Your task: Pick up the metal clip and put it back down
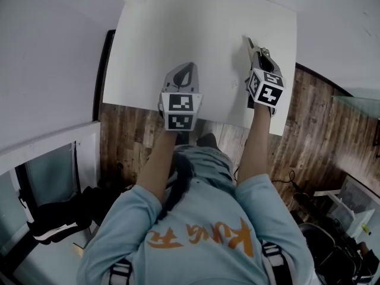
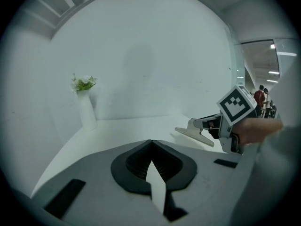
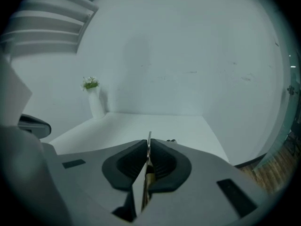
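Right hand-held gripper (image 3: 148, 149) clamped on metal clip (image 3: 149, 139), only its edge showing

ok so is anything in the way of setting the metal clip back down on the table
Nothing visible is. The metal clip is clamped in the right gripper over bare white table. The vase stands at the far left corner, and the left gripper, shut and empty, sits apart to the left.
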